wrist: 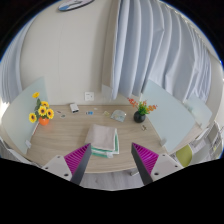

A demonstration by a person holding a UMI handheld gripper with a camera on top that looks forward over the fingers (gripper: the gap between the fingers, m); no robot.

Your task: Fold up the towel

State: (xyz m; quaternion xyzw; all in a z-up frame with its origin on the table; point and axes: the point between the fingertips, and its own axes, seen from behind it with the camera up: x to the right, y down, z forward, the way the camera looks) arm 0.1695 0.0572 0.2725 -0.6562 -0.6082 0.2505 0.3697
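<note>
Both fingers [78,160] of the gripper [112,163] stand wide apart with nothing between them, their magenta pads [146,160] facing each other above the near edge of the desk [60,150]. Just ahead of the fingers, a little toward the left one, the towel [105,140] lies on the wooden top as a pale grey, roughly square bundle, already folded or bunched; it is not touched by either finger. At the desk's left end a vase of sunflowers [40,112] stands upright, with a few small items [72,107] near it toward the far edge that are too small to make out. Toward the right end a dark vase with orange flowers [139,110] stands near the far edge, and a small clear object [120,116] sits just beside it on the left. Pale panels [172,118] rise at either end of the desk. Beyond the desk is a plain light wall [70,55], and a long white curtain [155,50] hangs to the right of it. A lime-green piece [186,155] shows at the desk's near right corner, but what it belongs to cannot be told.
</note>
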